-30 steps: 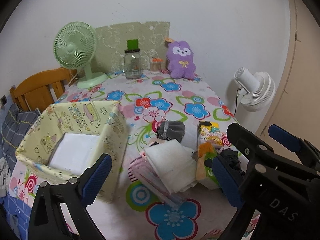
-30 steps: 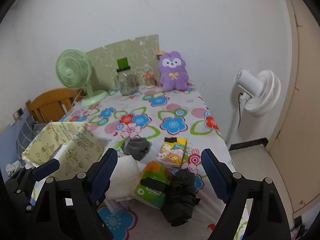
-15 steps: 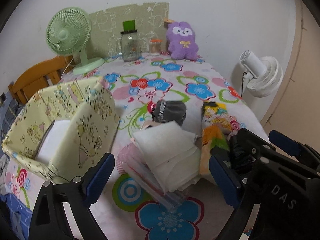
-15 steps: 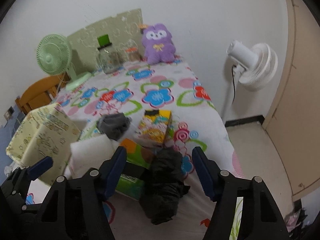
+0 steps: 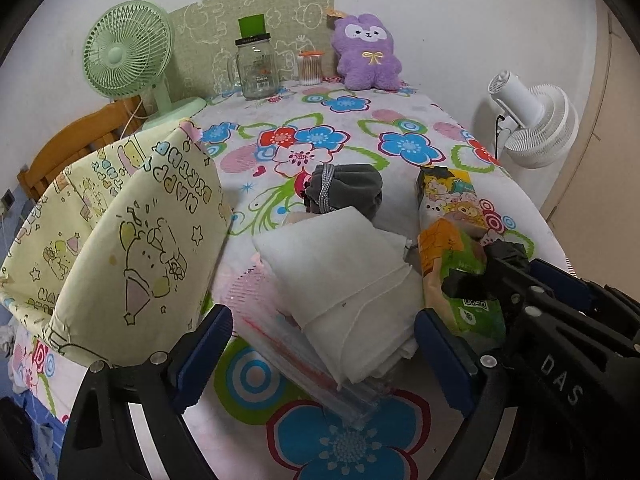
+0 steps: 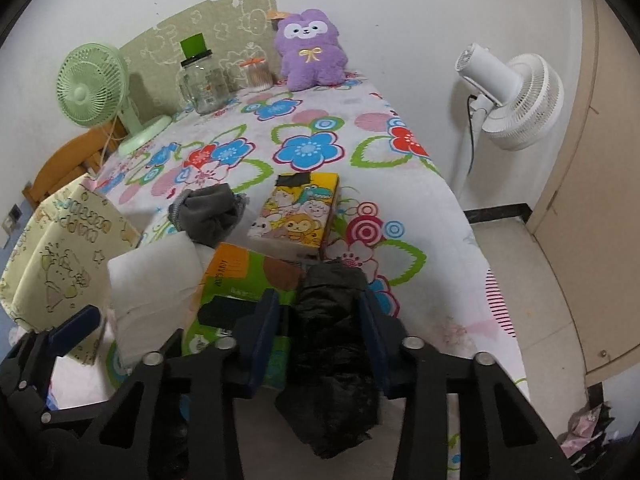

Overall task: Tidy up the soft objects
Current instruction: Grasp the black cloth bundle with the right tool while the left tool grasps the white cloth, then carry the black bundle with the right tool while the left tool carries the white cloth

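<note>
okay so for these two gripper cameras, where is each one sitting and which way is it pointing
Left wrist: sits on the left gripper, angled down over the table at the white folded cloth between its wide-open fingers; the right gripper shows at the right edge.
Right wrist: sits on the right gripper, angled down at the black bag, its jaws closing with the pads against it; the left gripper's fingers show at lower left.
Shared: purple plush, green fan, glass jar, white fan, yellow fabric bin, grey cloth.
</note>
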### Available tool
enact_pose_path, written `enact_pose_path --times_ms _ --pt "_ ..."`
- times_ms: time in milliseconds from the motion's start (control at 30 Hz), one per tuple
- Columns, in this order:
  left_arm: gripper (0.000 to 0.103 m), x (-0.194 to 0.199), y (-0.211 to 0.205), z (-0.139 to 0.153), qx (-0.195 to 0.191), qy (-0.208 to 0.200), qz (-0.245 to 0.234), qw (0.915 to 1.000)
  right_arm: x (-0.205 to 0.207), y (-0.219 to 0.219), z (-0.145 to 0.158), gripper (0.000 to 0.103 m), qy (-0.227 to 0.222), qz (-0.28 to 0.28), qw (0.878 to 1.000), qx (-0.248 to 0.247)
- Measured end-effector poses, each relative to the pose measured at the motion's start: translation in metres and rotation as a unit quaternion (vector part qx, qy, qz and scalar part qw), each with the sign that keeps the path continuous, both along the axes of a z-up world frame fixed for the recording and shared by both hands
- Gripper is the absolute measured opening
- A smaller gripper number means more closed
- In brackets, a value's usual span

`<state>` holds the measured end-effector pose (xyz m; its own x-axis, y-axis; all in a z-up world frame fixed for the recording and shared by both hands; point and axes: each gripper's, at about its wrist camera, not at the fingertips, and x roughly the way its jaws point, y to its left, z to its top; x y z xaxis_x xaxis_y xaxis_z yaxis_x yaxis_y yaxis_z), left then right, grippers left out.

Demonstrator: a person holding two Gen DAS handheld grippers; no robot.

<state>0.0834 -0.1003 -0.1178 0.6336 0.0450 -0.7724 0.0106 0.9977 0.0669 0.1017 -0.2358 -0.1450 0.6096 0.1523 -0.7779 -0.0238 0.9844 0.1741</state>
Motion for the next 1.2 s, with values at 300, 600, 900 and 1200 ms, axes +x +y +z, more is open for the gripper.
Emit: enact_pose_path --times_ms 300,600,900,1200 --pt "0.084 0.007 -0.005 -0.003 0.01 -0.002 -0.011 0.9999 0.003 -0.004 -0.004 0.033 0.003 -0.006 1.0 -0.002" --pt "0.031 0.011 -0.012 -0.005 -0.007 0.012 -0.046 0.9988 0.006 -0.001 -0.006 0.029 0.011 -0.005 1.0 -0.004" --pt "0.016 0.01 -0.01 0.004 -0.022 0.003 -0.052 0.9984 0.004 0.001 0.007 0.024 -0.003 -0.005 1.0 -0.004" --pt "0.011 0.007 -0.007 0.026 -0.029 -0.022 -0.058 0.9977 -0.001 0.008 0.035 0.024 -0.032 -0.002 0.999 -0.011"
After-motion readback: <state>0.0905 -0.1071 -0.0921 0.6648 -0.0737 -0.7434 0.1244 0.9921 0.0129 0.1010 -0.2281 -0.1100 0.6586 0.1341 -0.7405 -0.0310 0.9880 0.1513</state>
